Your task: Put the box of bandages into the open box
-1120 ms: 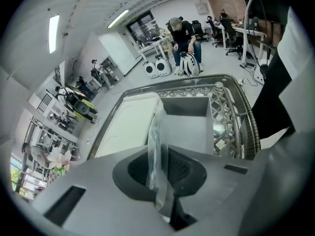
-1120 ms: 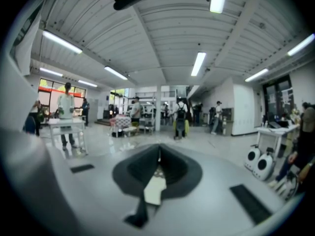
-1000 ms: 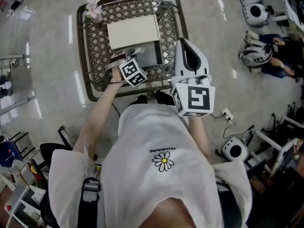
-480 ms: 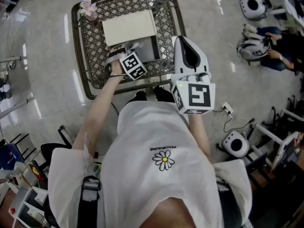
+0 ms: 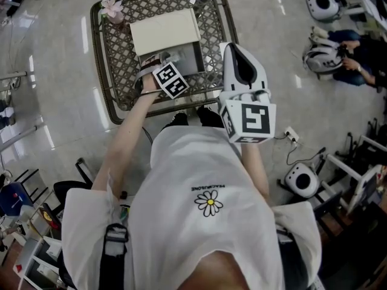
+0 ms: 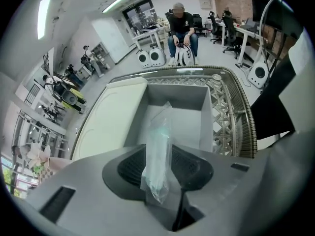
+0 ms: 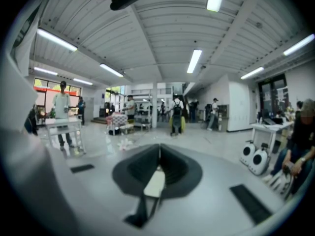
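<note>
1. A pink flower (image 5: pixel 113 6) stands at the eleven o'clock corner of the lattice-topped table (image 5: pixel 119 71).
2. The open box (image 5: pixel 192 62) sits near the middle of the table. Its cream lid (image 5: pixel 164 32) is laid back flat at twelve o'clock from the grey tray.
3. The left gripper (image 5: pixel 156 62) hangs over the tray's nine o'clock edge and points steeply down into it. Its marker cube shows toward five o'clock from the fingertips. Its jaws have just been opening and now stand apart.
4. The bandage pack (image 6: pixel 158 156), in clear wrap with a pale green tint, stands upright between the left gripper's pads. The pads no longer squeeze it. In the left gripper view its far end reaches toward twelve o'clock over the grey floor of the tray, inside the box's walls. Whether it touches that floor cannot be told.
5. The right gripper (image 5: pixel 234 50) is held over the table's four o'clock rim, beside the box and apart from it. It is roughly level and its tips point toward twelve o'clock. Its jaws are closed together with nothing between them, and its own view shows only the hall beyond.
6. A seated person (image 5: pixel 355 48) is at two o'clock in the head view, well apart from the table.
</note>
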A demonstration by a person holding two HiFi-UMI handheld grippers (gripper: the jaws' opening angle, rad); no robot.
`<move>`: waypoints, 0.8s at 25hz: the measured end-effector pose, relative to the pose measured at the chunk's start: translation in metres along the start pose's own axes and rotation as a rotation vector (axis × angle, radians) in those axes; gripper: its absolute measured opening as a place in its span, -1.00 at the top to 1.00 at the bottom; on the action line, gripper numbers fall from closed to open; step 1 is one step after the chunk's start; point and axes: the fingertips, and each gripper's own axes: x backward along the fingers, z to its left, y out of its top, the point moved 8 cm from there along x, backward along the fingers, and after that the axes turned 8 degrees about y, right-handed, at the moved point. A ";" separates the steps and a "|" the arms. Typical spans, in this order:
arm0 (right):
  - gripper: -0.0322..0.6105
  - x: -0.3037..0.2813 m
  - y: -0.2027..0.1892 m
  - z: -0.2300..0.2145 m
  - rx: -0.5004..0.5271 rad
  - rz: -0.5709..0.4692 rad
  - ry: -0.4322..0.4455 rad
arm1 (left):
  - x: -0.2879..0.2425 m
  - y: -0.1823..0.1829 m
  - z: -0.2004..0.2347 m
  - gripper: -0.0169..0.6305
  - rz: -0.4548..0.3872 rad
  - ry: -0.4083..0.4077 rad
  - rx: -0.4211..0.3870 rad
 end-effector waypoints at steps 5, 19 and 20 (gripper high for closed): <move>0.80 -0.003 0.000 0.004 0.010 0.008 0.014 | 0.005 0.000 -0.011 0.27 -0.009 -0.139 0.016; 0.80 -0.005 0.001 0.009 0.017 0.000 0.044 | 0.020 0.001 0.000 0.22 -0.038 -0.101 0.091; 0.80 -0.006 0.001 0.009 0.018 0.000 0.048 | 0.021 0.002 0.002 0.22 -0.044 -0.094 0.102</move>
